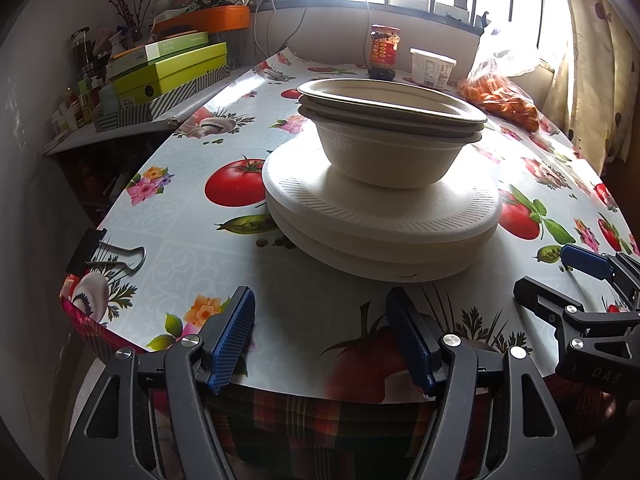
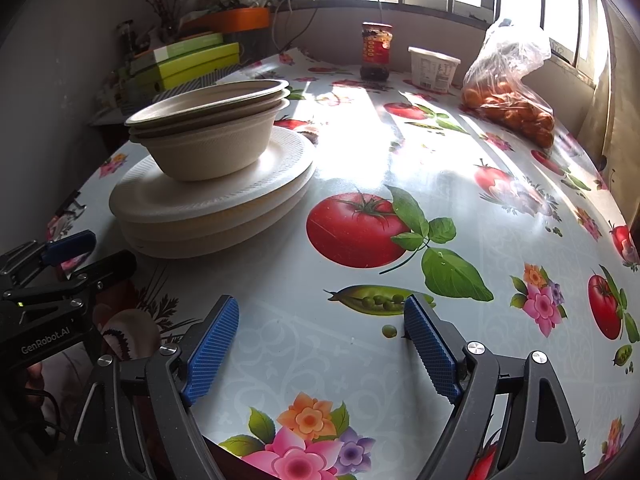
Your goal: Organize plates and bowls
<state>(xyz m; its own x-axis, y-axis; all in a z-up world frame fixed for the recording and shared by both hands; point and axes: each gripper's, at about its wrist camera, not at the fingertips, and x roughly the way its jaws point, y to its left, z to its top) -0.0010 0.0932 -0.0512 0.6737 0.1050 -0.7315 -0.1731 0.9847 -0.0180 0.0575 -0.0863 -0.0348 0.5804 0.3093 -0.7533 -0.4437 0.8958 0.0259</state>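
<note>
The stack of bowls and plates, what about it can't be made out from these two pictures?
- Bowls: the top rim hides the insides in both views, so any contents are unknown.
- Plates: the bowls cover their centres; the exact count from the edges is uncertain.
- Far side of the stack: hidden by the stack itself in both views.
- Window glare washes out the table behind it in the right wrist view.
</note>
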